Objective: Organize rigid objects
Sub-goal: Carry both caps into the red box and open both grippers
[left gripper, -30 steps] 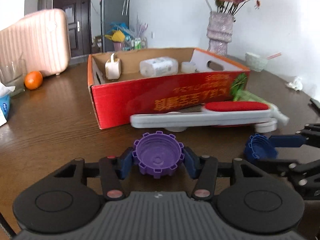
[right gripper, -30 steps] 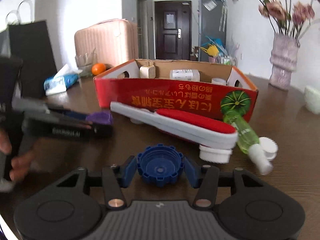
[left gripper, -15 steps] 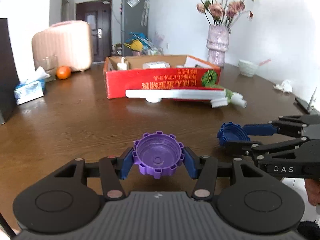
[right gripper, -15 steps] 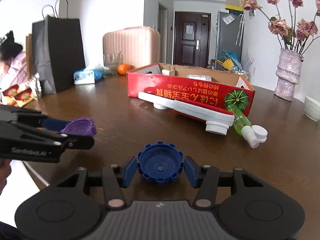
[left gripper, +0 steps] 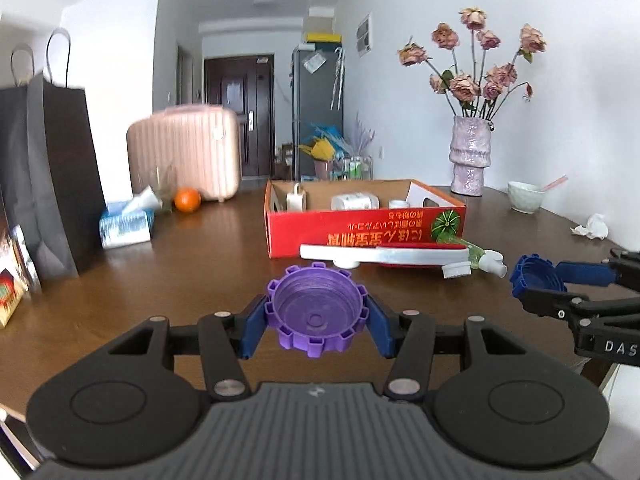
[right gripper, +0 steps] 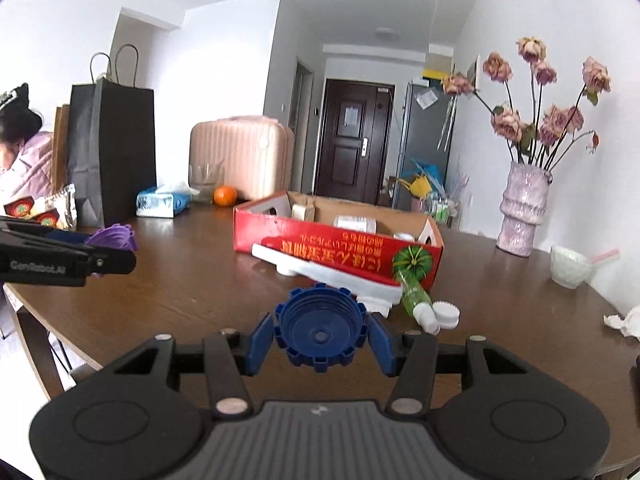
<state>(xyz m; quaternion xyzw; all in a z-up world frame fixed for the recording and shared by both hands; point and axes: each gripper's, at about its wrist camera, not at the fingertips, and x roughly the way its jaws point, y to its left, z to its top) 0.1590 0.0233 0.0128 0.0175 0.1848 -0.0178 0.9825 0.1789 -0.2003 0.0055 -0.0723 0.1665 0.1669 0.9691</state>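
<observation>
Purple ridged plastic cap [left gripper: 317, 310] pinched in left gripper [left gripper: 316, 316], blue ridged plastic cap [right gripper: 320, 330] pinched in right gripper [right gripper: 320, 334], both aloft, well short of red cardboard box [left gripper: 360, 228]. Inside box already: several small white items. Left outside, against its front: long white-and-red tool [left gripper: 384, 255], green bottle [right gripper: 414, 295].

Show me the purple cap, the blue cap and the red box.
purple cap [left gripper: 316, 312], left wrist view, inner floor of the cap
blue cap [right gripper: 320, 330], right wrist view, inner floor
red box [left gripper: 360, 232], left wrist view, printed front wall
</observation>
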